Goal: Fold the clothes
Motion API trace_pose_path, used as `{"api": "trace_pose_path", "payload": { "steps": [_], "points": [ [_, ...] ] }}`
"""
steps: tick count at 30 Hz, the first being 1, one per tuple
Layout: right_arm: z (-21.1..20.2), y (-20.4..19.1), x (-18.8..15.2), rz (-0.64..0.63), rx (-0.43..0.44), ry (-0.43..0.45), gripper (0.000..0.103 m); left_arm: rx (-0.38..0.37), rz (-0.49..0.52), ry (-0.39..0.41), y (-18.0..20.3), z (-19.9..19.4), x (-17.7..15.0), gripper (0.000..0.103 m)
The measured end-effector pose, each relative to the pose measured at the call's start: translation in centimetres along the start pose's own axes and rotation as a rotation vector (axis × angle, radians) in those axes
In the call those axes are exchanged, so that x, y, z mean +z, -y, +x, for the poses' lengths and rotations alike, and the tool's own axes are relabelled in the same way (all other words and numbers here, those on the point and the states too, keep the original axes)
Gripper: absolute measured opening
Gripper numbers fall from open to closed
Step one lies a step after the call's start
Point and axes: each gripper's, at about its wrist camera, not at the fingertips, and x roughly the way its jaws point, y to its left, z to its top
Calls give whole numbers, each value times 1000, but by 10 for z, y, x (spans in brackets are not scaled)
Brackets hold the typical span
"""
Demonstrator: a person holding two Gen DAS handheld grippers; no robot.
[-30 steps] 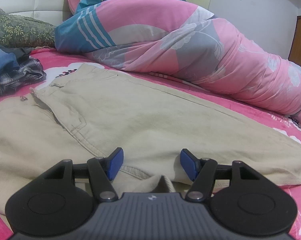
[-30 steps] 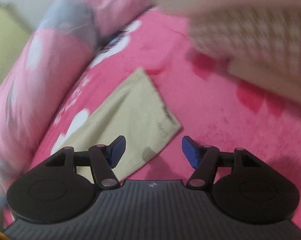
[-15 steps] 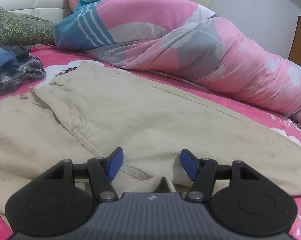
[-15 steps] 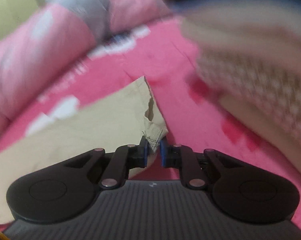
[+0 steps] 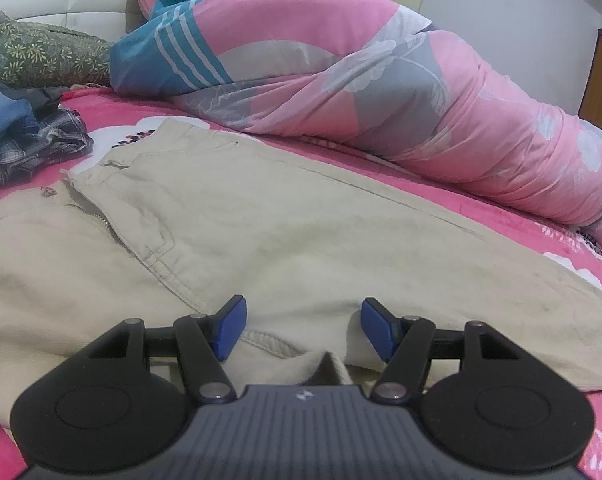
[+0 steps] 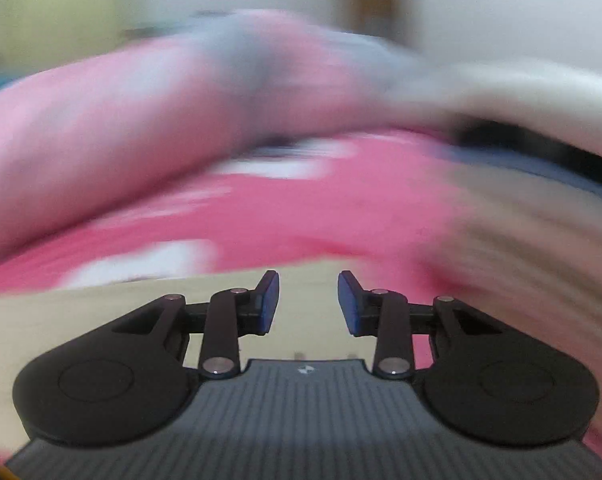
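Observation:
Beige trousers point(image 5: 261, 232) lie spread flat on the pink bed, waistband and zip at the left, one leg running off to the right. My left gripper point(image 5: 303, 328) rests low over the crotch seam, open, with a small ridge of cloth between its fingers but no pad pressing on it. The right wrist view is badly motion-blurred. My right gripper point(image 6: 308, 304) is there with its jaws opening, a clear gap between the blue pads point(image 6: 269, 300) and nothing pinched. Beige trouser cloth point(image 6: 101, 312) lies behind and to its left.
A rolled pink, grey and teal duvet point(image 5: 381, 92) runs along the far side of the bed. A pile of blue and checked clothes point(image 5: 29, 136) and a green floral pillow point(image 5: 33, 52) sit at the left. Blurred checked fabric point(image 6: 541, 260) fills the right wrist view's right side.
The right gripper shut on the trouser leg's hem corner, then swung up and rolled level, and its jaws have parted with the hem out of them. The left gripper stayed still.

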Motion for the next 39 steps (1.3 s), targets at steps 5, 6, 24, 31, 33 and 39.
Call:
{"api": "trace_pose_path", "payload": {
  "steps": [5, 6, 24, 31, 33, 39],
  "points": [
    [44, -160, -31, -333, 434, -109, 31, -17, 1, 3, -1, 1, 0, 72],
    [52, -186, -41, -394, 495, -125, 31, -18, 3, 2, -1, 1, 0, 73],
    [42, 93, -28, 38, -40, -122, 32, -3, 21, 11, 4, 2, -2, 74],
    [104, -68, -11, -128, 313, -187, 30, -6, 20, 8, 4, 1, -1, 76],
    [121, -79, -18, -158, 277, -242, 29, -11, 17, 7, 3, 1, -1, 77],
    [67, 29, -37, -65, -151, -266, 31, -8, 19, 4, 6, -2, 0, 83]
  ]
}}
